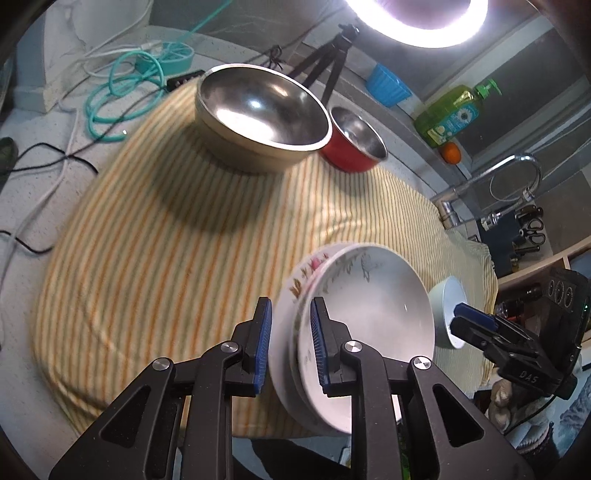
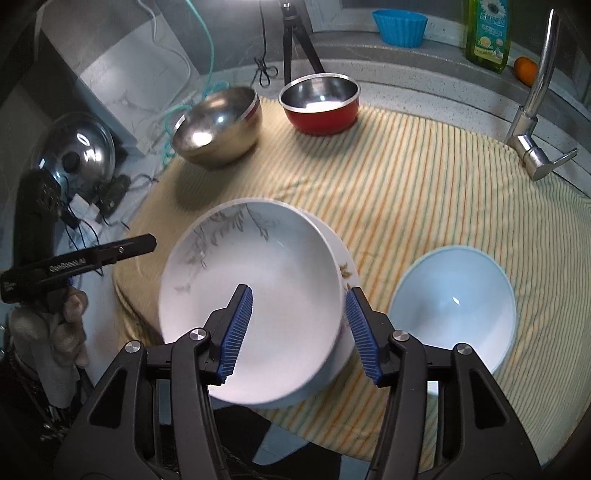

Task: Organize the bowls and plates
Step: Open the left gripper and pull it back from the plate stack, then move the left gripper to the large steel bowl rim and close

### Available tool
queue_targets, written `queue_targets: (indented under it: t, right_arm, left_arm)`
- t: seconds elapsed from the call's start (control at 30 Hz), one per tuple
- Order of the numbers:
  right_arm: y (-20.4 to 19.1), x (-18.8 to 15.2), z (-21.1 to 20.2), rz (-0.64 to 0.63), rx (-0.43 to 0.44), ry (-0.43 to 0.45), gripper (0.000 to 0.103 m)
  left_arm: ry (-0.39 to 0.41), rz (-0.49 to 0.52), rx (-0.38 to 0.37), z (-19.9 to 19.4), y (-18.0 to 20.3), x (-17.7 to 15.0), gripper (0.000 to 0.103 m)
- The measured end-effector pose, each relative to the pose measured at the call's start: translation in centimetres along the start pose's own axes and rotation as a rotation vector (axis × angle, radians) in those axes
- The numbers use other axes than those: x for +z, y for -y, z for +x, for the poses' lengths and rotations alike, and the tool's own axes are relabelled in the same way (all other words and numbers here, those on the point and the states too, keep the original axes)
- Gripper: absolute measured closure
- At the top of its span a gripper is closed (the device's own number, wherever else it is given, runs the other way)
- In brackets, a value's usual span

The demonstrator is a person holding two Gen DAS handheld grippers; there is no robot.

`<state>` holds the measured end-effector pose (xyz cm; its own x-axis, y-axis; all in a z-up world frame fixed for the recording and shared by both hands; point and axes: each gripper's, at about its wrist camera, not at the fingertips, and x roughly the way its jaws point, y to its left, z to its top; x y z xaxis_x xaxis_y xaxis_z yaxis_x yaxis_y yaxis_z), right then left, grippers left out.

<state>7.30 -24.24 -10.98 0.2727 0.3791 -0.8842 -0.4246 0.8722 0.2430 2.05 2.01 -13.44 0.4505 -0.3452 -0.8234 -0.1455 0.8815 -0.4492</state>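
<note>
Two white dishes sit stacked near the front edge of the striped cloth (image 2: 424, 206): a leaf-print plate (image 2: 258, 288) on top of a flower-rimmed plate (image 1: 295, 291), which pokes out underneath on one side.

Left gripper (image 1: 290, 345) hangs over the stack's left rim. Its blue pads stand a little apart, w/ the rims of both plates showing in the gap betw. them. The pads don't look to be pressing on the china, so: slightly spread, not pinching.

Right gripper (image 2: 301, 332) is over the stack's right side. Fingers spread fairly wide; left pad (image 2: 236, 332) floats over the inside of the leaf-print plate, the other just outside the rim. Rim is betw. them, no squeeze visible. Both views are a bit blurred round the plates, so actual contact is hard to judge.

Pale blue bowl (image 2: 454, 306) stands upright on the cloth just beside the stack, on the right. At the far end of the cloth: big steel bowl (image 1: 258, 114) and red bowl (image 1: 354, 144) w/ steel inside, side by side, nearly touching.

Off the cloth: tap (image 2: 535, 122), green soap bottle (image 2: 487, 33), an orange (image 2: 526, 70), blue cup (image 2: 400, 26), tripod (image 1: 328, 62), teal cable (image 1: 122, 92) on the counter.
</note>
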Motion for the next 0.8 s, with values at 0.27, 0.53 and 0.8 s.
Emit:
queue_targets:
  t: [0.27,0.53,0.8]
  right_arm:
    - [-1.9,3.9,-1.2,0.037,0.065,0.087,0.034]
    - [-3.9,8.0,0.0,0.047,0.052,0.137,0.017]
    - [-3.9,11.5,3.8,0.107,0.039,0.126,0.015]
  left_arm:
    - [0.077,-0.004,0.026,-1.8,-3.0,4.5,0.076]
    - [0.102,0.03,0.043,-1.7,-5.3,9.6,0.062]
    - [0.093,0.085,0.076,0.3,-6.5,13.9,0.062]
